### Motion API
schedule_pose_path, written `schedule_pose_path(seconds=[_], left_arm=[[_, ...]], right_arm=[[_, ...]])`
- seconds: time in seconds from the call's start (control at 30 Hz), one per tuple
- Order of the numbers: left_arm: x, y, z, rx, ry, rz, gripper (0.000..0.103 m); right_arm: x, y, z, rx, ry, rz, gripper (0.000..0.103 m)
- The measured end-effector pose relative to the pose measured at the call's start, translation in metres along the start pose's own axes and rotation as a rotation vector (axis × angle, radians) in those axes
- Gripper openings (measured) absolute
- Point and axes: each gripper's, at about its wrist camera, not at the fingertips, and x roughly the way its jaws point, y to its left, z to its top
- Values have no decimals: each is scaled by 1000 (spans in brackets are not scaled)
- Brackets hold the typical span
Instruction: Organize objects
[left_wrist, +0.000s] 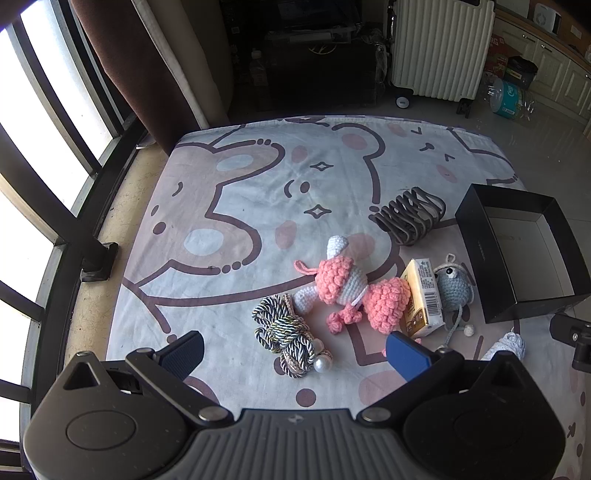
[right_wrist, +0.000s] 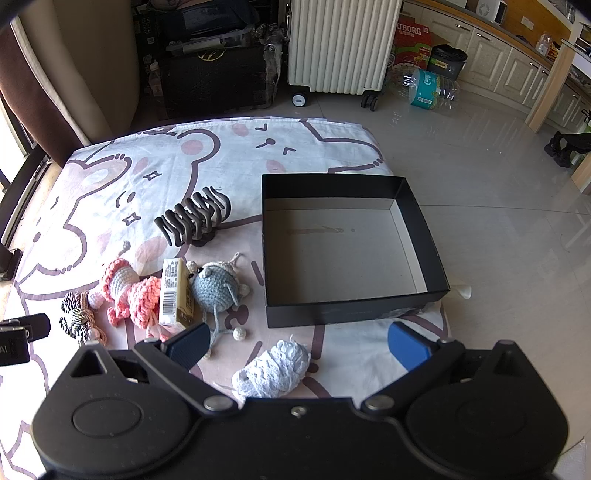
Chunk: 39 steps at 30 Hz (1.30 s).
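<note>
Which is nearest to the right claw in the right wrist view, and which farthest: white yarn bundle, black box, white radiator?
1. White yarn bundle, just before the right claw, between its fingers.
2. Black box, farther ahead on the cloth.
3. White radiator, far back on the floor.

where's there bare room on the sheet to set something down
Free: the black box floor, and the far-left sheet beyond the hair claw. Crowded: the pink doll, carton, grey mouse and cords cluster left of the box.
</note>
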Motion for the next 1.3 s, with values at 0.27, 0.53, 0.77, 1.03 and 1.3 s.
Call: schedule_pose_path(seconds=[0.27, 0.53, 0.77, 1.03, 1.3], left_arm=[[0, 0, 0, 0, 0, 0, 103], [0, 0, 0, 0, 0, 1, 103], [0, -1, 2, -1, 0, 0, 103], [-1, 0, 2, 0, 0, -1, 103], [-3, -2, 4, 3, -2, -4, 103]], right_arm=[[0, 0, -1, 0, 0, 0, 103], [1, 0, -2, 0, 0, 0, 103], [0, 0, -2, 1, 1, 0, 103], [0, 1, -1, 1, 1, 0, 103], [1, 1, -2, 0, 2, 0, 103]])
